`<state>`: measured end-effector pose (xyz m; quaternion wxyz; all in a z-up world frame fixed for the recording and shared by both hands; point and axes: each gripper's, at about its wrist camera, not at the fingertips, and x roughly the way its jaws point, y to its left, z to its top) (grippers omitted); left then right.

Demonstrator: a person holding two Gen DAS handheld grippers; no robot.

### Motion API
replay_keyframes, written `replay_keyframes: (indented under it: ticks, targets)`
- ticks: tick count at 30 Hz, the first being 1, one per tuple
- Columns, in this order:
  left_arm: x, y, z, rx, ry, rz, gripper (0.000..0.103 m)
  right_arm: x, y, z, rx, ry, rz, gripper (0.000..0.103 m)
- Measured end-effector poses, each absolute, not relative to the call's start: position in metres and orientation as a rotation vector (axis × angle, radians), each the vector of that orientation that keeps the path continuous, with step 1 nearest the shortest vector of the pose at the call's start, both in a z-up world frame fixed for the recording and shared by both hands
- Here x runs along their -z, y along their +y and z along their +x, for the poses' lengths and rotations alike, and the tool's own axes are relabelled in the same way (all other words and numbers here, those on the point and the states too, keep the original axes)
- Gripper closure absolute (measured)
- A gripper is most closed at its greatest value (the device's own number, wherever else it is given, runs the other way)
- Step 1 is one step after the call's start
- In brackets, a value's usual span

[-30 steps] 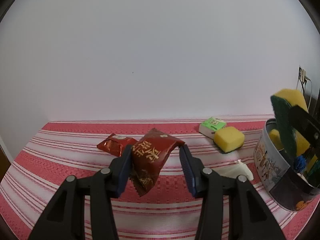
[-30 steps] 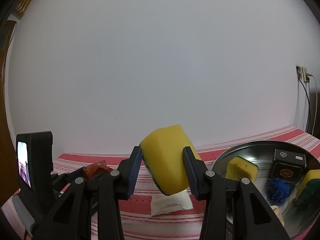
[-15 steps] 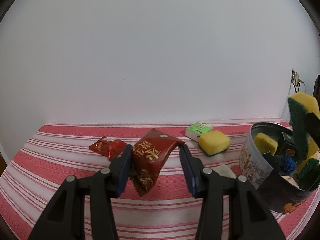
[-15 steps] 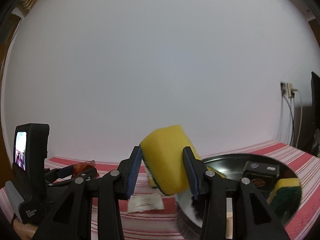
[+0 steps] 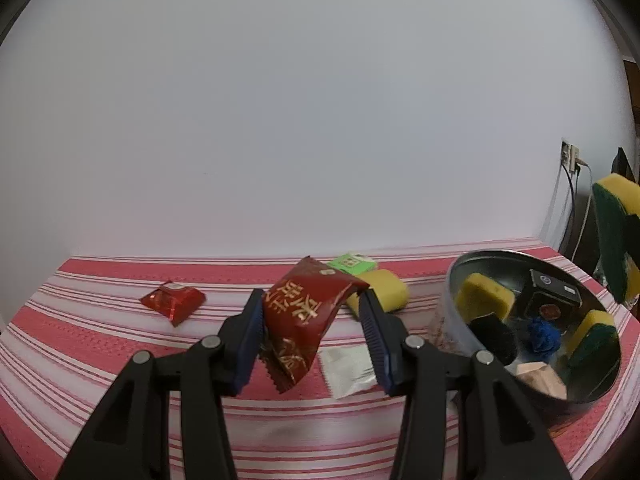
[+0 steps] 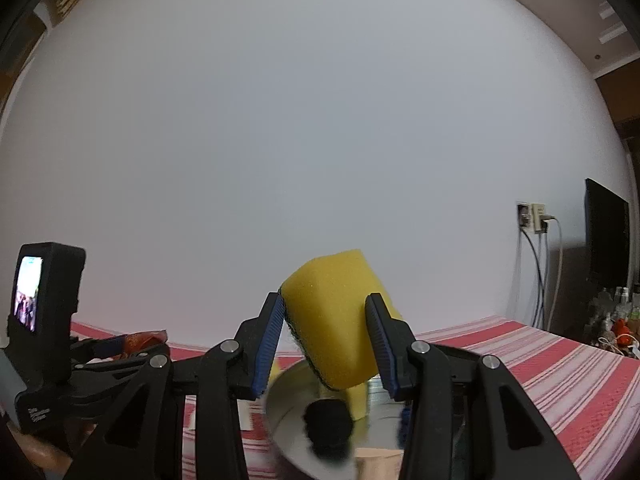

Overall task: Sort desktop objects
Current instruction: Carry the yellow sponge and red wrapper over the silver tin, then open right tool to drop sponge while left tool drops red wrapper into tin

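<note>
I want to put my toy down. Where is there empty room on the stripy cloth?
Left of the small red foil packet, and the near striped tablecloth. Crowded around the round metal tin, yellow sponge and white sachet.

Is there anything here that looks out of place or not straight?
Nothing is spilled or damaged. The red snack packet hangs crooked in the left gripper, pinched near its upper part. The metal tin appears tilted, though the fisheye view may exaggerate it.
</note>
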<state>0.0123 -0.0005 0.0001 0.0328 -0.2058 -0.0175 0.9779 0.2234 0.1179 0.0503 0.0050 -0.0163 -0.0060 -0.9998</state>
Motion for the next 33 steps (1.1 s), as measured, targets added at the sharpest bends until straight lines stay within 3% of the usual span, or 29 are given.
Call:
replay_keyframes:
  ticks: [14,33]
  targets:
    - [-0.016,0.078,0.015,-2.914,0.004,-0.565,0.056,-0.041,0.196,0.200,3.308,-0.088,-0.067,0.057]
    - [-0.007,0.153,-0.001,-2.812,0.116,-0.649,0.056,-0.026,0.264,0.126,3.261,-0.144,0.240,0.057]
